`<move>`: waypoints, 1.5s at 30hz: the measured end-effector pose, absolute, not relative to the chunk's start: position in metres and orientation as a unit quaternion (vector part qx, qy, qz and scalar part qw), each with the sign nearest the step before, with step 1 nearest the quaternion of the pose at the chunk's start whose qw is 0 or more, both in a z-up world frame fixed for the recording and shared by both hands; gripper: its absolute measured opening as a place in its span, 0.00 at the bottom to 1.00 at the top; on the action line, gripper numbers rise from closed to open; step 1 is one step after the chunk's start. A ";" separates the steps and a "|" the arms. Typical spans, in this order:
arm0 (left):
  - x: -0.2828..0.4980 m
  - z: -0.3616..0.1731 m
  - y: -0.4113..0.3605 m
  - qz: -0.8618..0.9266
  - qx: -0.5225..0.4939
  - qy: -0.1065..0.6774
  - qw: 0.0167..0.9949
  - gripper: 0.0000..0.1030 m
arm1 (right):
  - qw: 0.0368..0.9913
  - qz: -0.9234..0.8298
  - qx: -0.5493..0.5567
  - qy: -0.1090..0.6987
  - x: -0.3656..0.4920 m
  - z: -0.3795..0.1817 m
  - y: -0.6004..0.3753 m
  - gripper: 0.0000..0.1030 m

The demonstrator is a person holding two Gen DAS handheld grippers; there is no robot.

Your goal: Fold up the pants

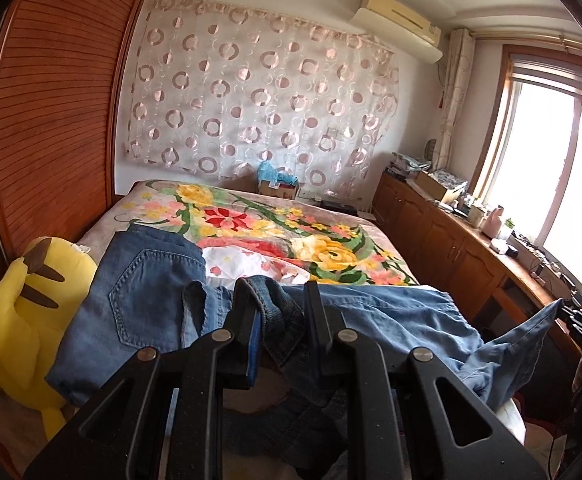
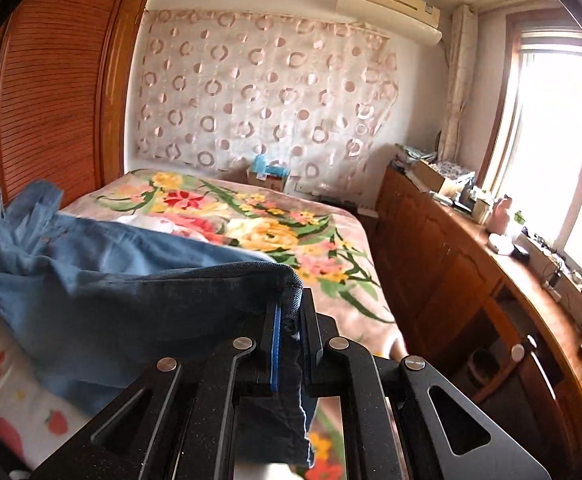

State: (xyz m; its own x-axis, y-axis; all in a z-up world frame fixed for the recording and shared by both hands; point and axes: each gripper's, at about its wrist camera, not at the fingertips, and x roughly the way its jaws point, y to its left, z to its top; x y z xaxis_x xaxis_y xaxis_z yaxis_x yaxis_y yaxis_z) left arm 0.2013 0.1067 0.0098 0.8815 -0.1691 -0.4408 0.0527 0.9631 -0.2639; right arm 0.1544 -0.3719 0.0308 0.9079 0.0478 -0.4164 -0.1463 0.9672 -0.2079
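Holding jeans (image 1: 139, 292) off the bed (image 1: 331, 240) at two spots right now, so plenty of ways to botch this. Left tool (image 1: 279, 320) clamped on a thick bunched bit, looks like a hem or waistband seam, darker denim wadded between the fingers. Right tool (image 2: 291, 332) pinched nearly together on a thin folded edge of a leg, cloth tail dangling below the fingers.

Rest of the jeans draped across the near part of the bed, back pocket side up on the left, next to a yellow plush (image 1: 31, 312).

Stuff that could go sideways:

- Thin edge on the right slipping out. Only a sliver of fabric in there, and denim is heavy, so any quick lift or tug probably pulls it free.
- Left grip being on a wad rather than a clean edge. Hard to get a flat fold from that; likely ends up twisted or lumpy.
- Uneven pull between the two sides. One corner higher than the other means legs not lining up, crooked crease.
- Dragging the loose part across the floral blanket, bunching it or the white cloth (image 1: 235, 260) underneath.
- Swinging left and knocking the plush over.
- Can't tell whether both grips sit on matching corners; if not, folding over just makes a mess.

Guessing slow and level is the safe bet, with a regrip on the left maybe.
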 end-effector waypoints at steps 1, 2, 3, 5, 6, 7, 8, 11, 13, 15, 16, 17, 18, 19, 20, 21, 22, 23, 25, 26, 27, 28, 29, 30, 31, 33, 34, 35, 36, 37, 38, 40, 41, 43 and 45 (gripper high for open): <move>0.205 0.008 0.109 -0.056 -0.127 0.238 0.961 0.19 | 0.970 0.047 -0.118 0.208 0.158 0.030 -0.372 0.07; 0.209 0.006 0.112 -0.055 -0.133 0.240 0.960 0.19 | 0.970 0.044 -0.119 0.207 0.162 0.028 -0.371 0.07; 0.213 0.004 0.115 -0.053 -0.139 0.241 0.959 0.19 | 0.970 0.042 -0.119 0.207 0.167 0.023 -0.366 0.07; 0.221 0.000 0.122 -0.048 -0.146 0.245 0.957 0.19 | 0.970 0.040 -0.119 0.206 0.176 0.017 -0.358 0.07; 0.224 0.000 0.123 -0.047 -0.147 0.247 0.957 0.19 | 0.971 0.040 -0.118 0.203 0.179 0.015 -0.357 0.07; 0.229 0.000 0.125 -0.046 -0.150 0.249 0.956 0.19 | 0.972 0.040 -0.117 0.200 0.180 0.014 -0.354 0.07; 0.232 0.000 0.127 -0.046 -0.153 0.250 0.955 0.19 | 0.973 0.042 -0.115 0.196 0.182 0.014 -0.354 0.07; 0.240 0.004 0.129 -0.046 -0.155 0.248 0.955 0.19 | 0.975 0.045 -0.114 0.184 0.192 0.014 -0.355 0.07; 0.245 0.009 0.129 -0.044 -0.152 0.243 0.957 0.19 | 0.976 0.049 -0.113 0.178 0.200 0.014 -0.355 0.07; 0.249 0.015 0.129 -0.042 -0.152 0.236 0.959 0.19 | 0.978 0.050 -0.110 0.170 0.204 0.014 -0.354 0.07; 0.252 0.018 0.129 -0.038 -0.150 0.231 0.960 0.19 | 0.979 0.051 -0.108 0.167 0.207 0.016 -0.354 0.07; 0.255 0.020 0.130 -0.036 -0.148 0.229 0.962 0.19 | 0.979 0.051 -0.107 0.163 0.209 0.013 -0.356 0.07; 0.260 0.022 0.132 -0.034 -0.147 0.228 0.962 0.19 | 0.980 0.050 -0.108 0.160 0.211 0.011 -0.356 0.07; 0.266 0.022 0.133 -0.032 -0.146 0.229 0.962 0.19 | 0.980 0.051 -0.110 0.159 0.216 0.011 -0.355 0.07; 0.272 0.020 0.134 -0.030 -0.145 0.233 0.961 0.19 | 0.980 0.052 -0.110 0.160 0.222 0.007 -0.356 0.07; 0.280 0.018 0.135 -0.026 -0.143 0.237 0.960 0.19 | 0.979 0.052 -0.112 0.163 0.228 0.003 -0.355 0.07; 0.286 0.016 0.135 -0.024 -0.142 0.242 0.960 0.19 | 0.978 0.051 -0.114 0.168 0.234 -0.002 -0.353 0.07; 0.292 0.013 0.135 -0.022 -0.140 0.246 0.959 0.19 | 0.977 0.050 -0.117 0.173 0.240 -0.007 -0.351 0.07; 0.304 0.005 0.135 -0.019 -0.138 0.257 0.956 0.19 | 0.974 0.047 -0.123 0.187 0.257 -0.019 -0.347 0.07; 0.308 0.001 0.134 -0.018 -0.136 0.262 0.955 0.19 | 0.972 0.046 -0.126 0.193 0.264 -0.021 -0.343 0.07; 0.311 -0.004 0.133 -0.018 -0.133 0.267 0.954 0.19 | 0.970 0.045 -0.129 0.202 0.272 -0.029 -0.341 0.07; 0.315 -0.008 0.133 -0.017 -0.131 0.272 0.953 0.19 | 0.968 0.045 -0.128 0.210 0.279 -0.035 -0.340 0.07; 0.317 -0.012 0.133 -0.016 -0.129 0.277 0.952 0.20 | 0.966 0.046 -0.127 0.218 0.286 -0.040 -0.339 0.07; 0.319 -0.015 0.132 -0.015 -0.127 0.280 0.951 0.20 | 0.965 0.046 -0.127 0.226 0.291 -0.045 -0.338 0.07; 0.320 -0.018 0.133 -0.015 -0.125 0.285 0.950 0.20 | 0.963 0.045 -0.128 0.234 0.296 -0.052 -0.338 0.07; 0.322 -0.023 0.132 -0.016 -0.119 0.292 0.949 0.21 | 0.959 0.046 -0.128 0.247 0.304 -0.062 -0.336 0.07; 0.323 -0.025 0.132 -0.017 -0.116 0.297 0.948 0.21 | 0.958 0.045 -0.130 0.252 0.307 -0.065 -0.335 0.07; 0.323 -0.028 0.132 -0.017 -0.112 0.304 0.946 0.23 | 0.957 0.044 -0.132 0.255 0.312 -0.066 -0.334 0.07; 0.324 -0.029 0.132 -0.015 -0.109 0.308 0.945 0.29 | 0.956 0.041 -0.135 0.258 0.316 -0.067 -0.334 0.07; 0.323 -0.029 0.132 -0.004 -0.101 0.309 0.946 0.35 | 0.955 0.040 -0.138 0.261 0.321 -0.067 -0.331 0.07; 0.320 -0.028 0.133 0.007 -0.090 0.305 0.948 0.46 | 0.954 0.037 -0.140 0.264 0.324 -0.068 -0.330 0.07; 0.314 -0.025 0.133 0.010 -0.068 0.295 0.953 0.57 | 0.951 0.034 -0.148 0.271 0.339 -0.058 -0.325 0.07; 0.311 -0.025 0.134 0.006 -0.062 0.298 0.952 0.70 | 0.949 0.030 -0.152 0.273 0.345 -0.055 -0.323 0.07; 0.307 -0.026 0.135 -0.003 -0.059 0.303 0.951 0.77 | 0.947 0.022 -0.159 0.279 0.354 -0.049 -0.319 0.07; 0.303 -0.028 0.135 -0.009 -0.053 0.308 0.950 0.77 | 0.945 0.016 -0.158 0.286 0.358 -0.045 -0.318 0.07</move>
State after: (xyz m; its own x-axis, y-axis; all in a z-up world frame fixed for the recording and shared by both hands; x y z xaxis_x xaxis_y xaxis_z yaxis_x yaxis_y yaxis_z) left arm 0.3029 0.1354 -0.0283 0.8096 -0.0492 -0.5849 -0.0165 0.9942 -0.1063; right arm 0.3583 -0.3180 -0.0450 0.8358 -0.0606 -0.5456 -0.1197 0.9499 -0.2889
